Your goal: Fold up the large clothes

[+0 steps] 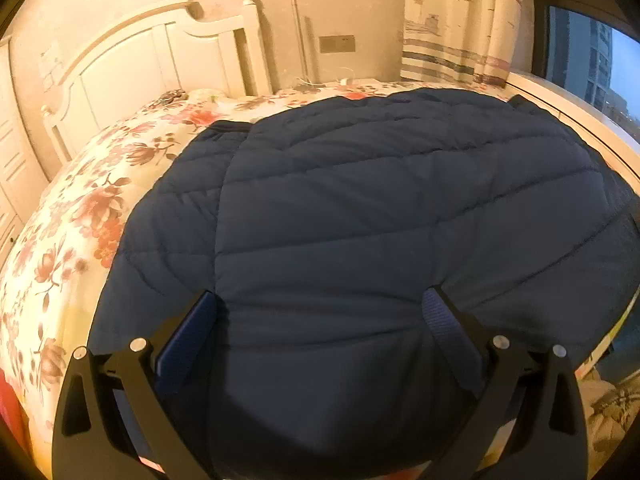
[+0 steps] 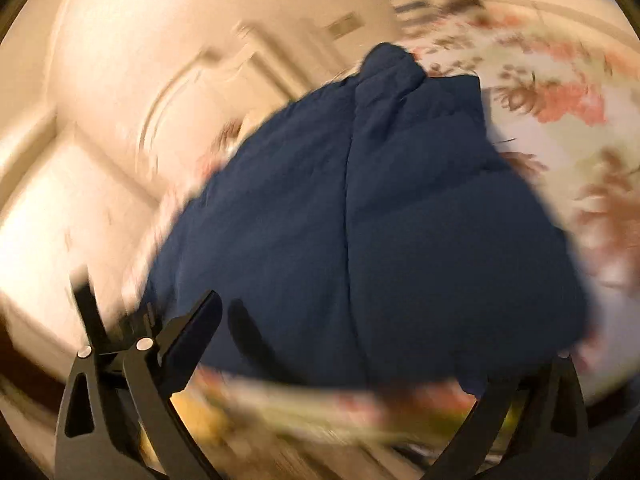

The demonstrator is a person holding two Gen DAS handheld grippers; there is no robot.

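Note:
A navy quilted jacket (image 1: 380, 208) lies spread on a floral bedsheet (image 1: 80, 208), one sleeve folded along its left side. My left gripper (image 1: 320, 304) is open, its blue-padded fingers (image 1: 188, 340) set wide at the jacket's near edge, with fabric bulging between them. The right wrist view is smeared by motion. In it the same jacket (image 2: 360, 220) runs away from me toward a bunched far end. My right gripper (image 2: 340, 344) is open over the jacket's near hem; its left finger (image 2: 192, 320) shows clearly, while the right fingertip blends into the dark cloth.
A white headboard (image 1: 160, 64) stands at the far left, a patterned curtain (image 1: 460, 20) and a window (image 1: 592, 68) at the far right. A white sill (image 1: 580, 120) borders the bed's right side. Bare sheet (image 2: 560, 100) shows right of the jacket.

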